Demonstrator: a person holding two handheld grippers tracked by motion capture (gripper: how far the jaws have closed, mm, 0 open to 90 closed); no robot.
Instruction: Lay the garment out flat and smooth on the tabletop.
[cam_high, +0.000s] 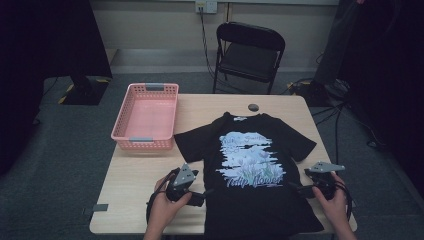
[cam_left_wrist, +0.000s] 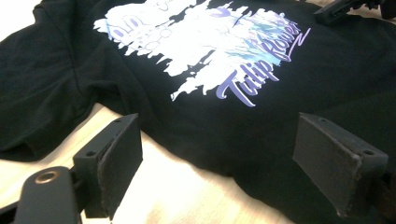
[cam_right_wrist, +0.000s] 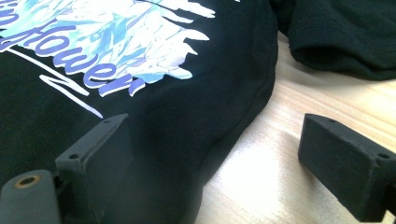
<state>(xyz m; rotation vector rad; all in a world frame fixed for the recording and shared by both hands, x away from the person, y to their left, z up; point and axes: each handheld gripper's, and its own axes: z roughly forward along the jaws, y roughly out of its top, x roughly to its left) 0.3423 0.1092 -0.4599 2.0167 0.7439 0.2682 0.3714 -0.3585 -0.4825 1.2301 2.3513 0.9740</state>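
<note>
A black T-shirt (cam_high: 250, 165) with a white, blue and purple "Tulip flower" print lies flat, front up, on the wooden table (cam_high: 130, 185); its hem hangs over the near edge. My left gripper (cam_high: 202, 196) is at the shirt's left side, held in a hand. In the left gripper view the shirt (cam_left_wrist: 224, 88) runs between the jaws, and the left gripper (cam_left_wrist: 219, 163) is open, straddling the side edge. My right gripper (cam_high: 296, 188) is at the shirt's right side. The right gripper (cam_right_wrist: 219, 163) is also open, with one jaw over the cloth (cam_right_wrist: 154, 116) and the other over bare wood.
An empty pink plastic basket (cam_high: 146, 116) stands at the table's back left. A small dark round object (cam_high: 253, 107) lies just beyond the shirt's collar. A black folding chair (cam_high: 249, 52) stands behind the table. Bare wood shows left of the shirt.
</note>
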